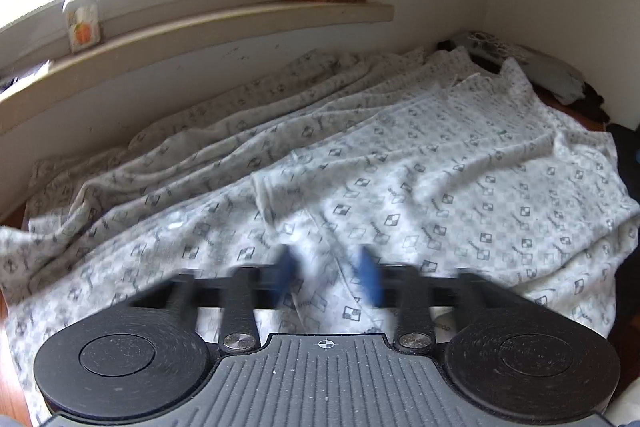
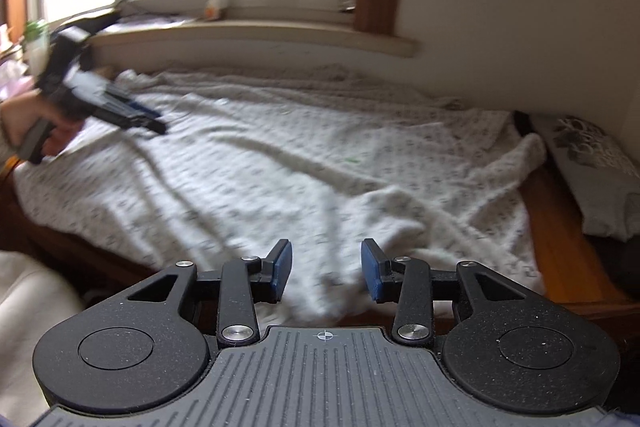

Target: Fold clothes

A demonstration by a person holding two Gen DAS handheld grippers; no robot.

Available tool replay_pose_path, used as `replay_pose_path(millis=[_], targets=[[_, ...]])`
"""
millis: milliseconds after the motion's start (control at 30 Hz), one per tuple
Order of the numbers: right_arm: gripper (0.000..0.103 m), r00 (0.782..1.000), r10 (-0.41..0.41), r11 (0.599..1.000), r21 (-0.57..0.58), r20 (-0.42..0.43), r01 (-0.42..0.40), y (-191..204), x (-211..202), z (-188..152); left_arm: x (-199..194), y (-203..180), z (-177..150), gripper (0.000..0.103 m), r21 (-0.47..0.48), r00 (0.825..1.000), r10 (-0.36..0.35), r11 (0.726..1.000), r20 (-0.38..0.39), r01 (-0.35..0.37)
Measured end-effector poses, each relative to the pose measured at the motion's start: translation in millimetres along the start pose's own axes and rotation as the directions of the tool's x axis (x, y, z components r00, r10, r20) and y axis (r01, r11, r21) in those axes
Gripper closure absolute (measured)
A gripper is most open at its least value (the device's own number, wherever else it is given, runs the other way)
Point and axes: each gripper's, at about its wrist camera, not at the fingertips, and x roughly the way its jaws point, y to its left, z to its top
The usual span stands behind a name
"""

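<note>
A white cloth with a small grey checker print (image 1: 400,167) lies spread and wrinkled over a wooden surface below a window. My left gripper (image 1: 326,275) hovers just above its near part. Its blue pads (image 1: 286,267) are blurred but stand apart, with no cloth between them. In the right wrist view the same cloth (image 2: 280,167) fills the middle, and my right gripper (image 2: 326,271) is open over its near edge, holding nothing. A hand holds the left gripper (image 2: 156,123) over the cloth's far left side.
A small carton (image 1: 82,17) stands on the windowsill. A grey printed garment (image 2: 592,163) and dark clothes (image 1: 560,79) lie by the right wall. The bare wooden edge (image 2: 560,247) shows at right. Pale fabric (image 2: 32,327) sits at lower left.
</note>
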Motion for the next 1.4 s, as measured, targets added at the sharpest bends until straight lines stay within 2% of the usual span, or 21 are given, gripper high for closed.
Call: replay_pose_path(millis=[133, 233, 333, 400, 467, 533, 600, 700, 767, 933, 1000, 1067, 1100, 1167, 1233, 1300, 1400], targets=[[0.063, 0.997, -0.070, 0.996, 0.048, 0.015, 0.070, -29.9, 14.5, -3.9, -24.7, 0.4, 12.8, 0.096, -0.024, 0.995, 0.004, 1.000, 0.101, -0.002], [0.063, 0.991, -0.129, 0.988, 0.090, 0.027, 0.126, -56.8, 25.8, -5.5, -66.1, 5.8, 29.6, 0.096, -0.049, 0.979, -0.005, 0.999, 0.205, 0.015], [0.063, 0.988, -0.148, 0.984, 0.112, 0.053, 0.141, -78.9, 32.0, -6.0, -100.1, 27.1, 41.3, 0.096, -0.100, 0.963, 0.042, 0.995, 0.267, -0.015], [0.060, 0.989, -0.132, 0.985, 0.118, 0.071, 0.123, -88.8, 35.2, -6.8, -102.4, 41.6, 40.8, 0.096, -0.113, 0.970, 0.077, 0.992, 0.230, -0.052], [0.052, 0.994, -0.091, 0.991, 0.108, 0.061, 0.084, -90.9, 41.2, -7.7, -91.6, 50.5, 31.7, 0.096, -0.117, 0.980, 0.090, 0.991, 0.176, -0.070], [0.051, 0.998, -0.050, 0.994, 0.098, 0.043, 0.046, -89.4, 47.5, -8.3, -76.9, 54.4, 20.9, 0.096, -0.115, 0.987, 0.097, 0.990, 0.128, -0.083], [0.051, 0.999, -0.048, 0.995, 0.091, 0.021, 0.046, -86.3, 53.7, -8.6, -63.0, 57.4, 11.4, 0.096, -0.118, 0.990, 0.102, 0.989, 0.096, -0.091], [0.050, 0.996, -0.090, 0.993, 0.071, -0.010, 0.090, -86.7, 61.9, -8.7, -50.2, 63.1, 2.1, 0.096, -0.133, 0.991, 0.105, 0.987, 0.076, -0.095], [0.050, 0.993, -0.112, 0.989, 0.097, -0.020, 0.114, -95.1, 66.9, -8.4, -46.5, 68.6, -0.3, 0.096, -0.150, 0.992, 0.104, 0.984, 0.074, -0.092], [0.050, 0.989, -0.142, 0.983, 0.109, -0.032, 0.145, -103.9, 83.7, -10.2, -55.9, 71.5, 5.5, 0.096, -0.178, 0.980, 0.140, 0.977, 0.138, -0.115], [0.050, 0.986, -0.163, 0.981, 0.101, -0.046, 0.167, -104.9, 91.4, -12.9, -51.3, 68.6, 8.5, 0.094, -0.149, 0.983, 0.150, 0.980, 0.103, -0.134], [0.050, 0.985, -0.169, 0.977, 0.126, -0.041, 0.173, -107.7, 90.1, -14.6, -43.8, 68.7, 4.8, 0.086, -0.118, 0.986, 0.159, 0.981, 0.049, -0.152], [0.050, 0.983, -0.177, 0.975, 0.132, -0.040, 0.181, -108.1, 89.0, -15.1, -42.4, 71.2, 1.5, 0.074, -0.122, 0.984, 0.171, 0.979, 0.039, -0.165], [0.049, 0.977, -0.210, 0.969, 0.127, -0.034, 0.213, -107.3, 87.3, -17.0, -43.3, 77.5, -3.8, 0.060, -0.144, 0.976, 0.213, 0.968, 0.037, -0.206], [0.049, 0.971, -0.238, 0.962, 0.130, -0.032, 0.240, -106.7, 86.3, -18.6, -47.4, 83.4, -6.1, 0.057, -0.171, 0.969, 0.241, 0.958, 0.047, -0.230], [0.049, 0.971, -0.237, 0.962, 0.136, -0.022, 0.237, -104.3, 84.7, -17.7, -49.6, 85.5, -6.8, 0.048, -0.175, 0.973, 0.226, 0.961, 0.040, -0.216], [0.049, 0.980, -0.199, 0.972, 0.128, 0.000, 0.197, -91.8, 83.9, -10.6, -46.2, 82.6, -9.2, 0.045, -0.150, 0.985, 0.174, 0.974, 0.013, -0.170]])
